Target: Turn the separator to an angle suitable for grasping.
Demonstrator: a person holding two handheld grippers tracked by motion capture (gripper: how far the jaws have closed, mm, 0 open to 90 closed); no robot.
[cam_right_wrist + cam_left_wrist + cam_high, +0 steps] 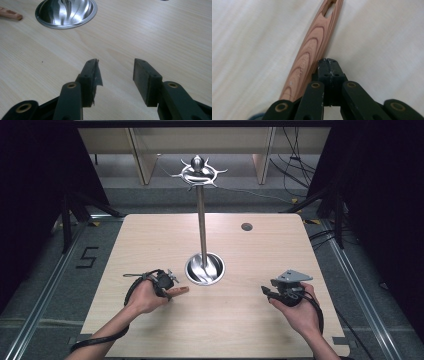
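High view: on the pale wooden bench point(150, 235), a flat reddish wooden piece point(178, 291) lies near the tall steel stand point(202, 230), at its left.

Left gripper view: left gripper point(329, 61) fingers are closed, empty, beside this piece point(310, 53).

Right gripper view: right gripper point(115, 67) fingers are open, empty. Probably grasping comes next; the left fingers must open first.

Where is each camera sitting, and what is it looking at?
High view: above the table, looking forward and down on the metal stand; both forearms, left gripper and right gripper show.
Left gripper view: rides the left gripper, jaws shut, beside a wooden stick.
Right gripper view: rides the right gripper, jaws open, facing the stand.
Shared: the stand's base in high and right views.
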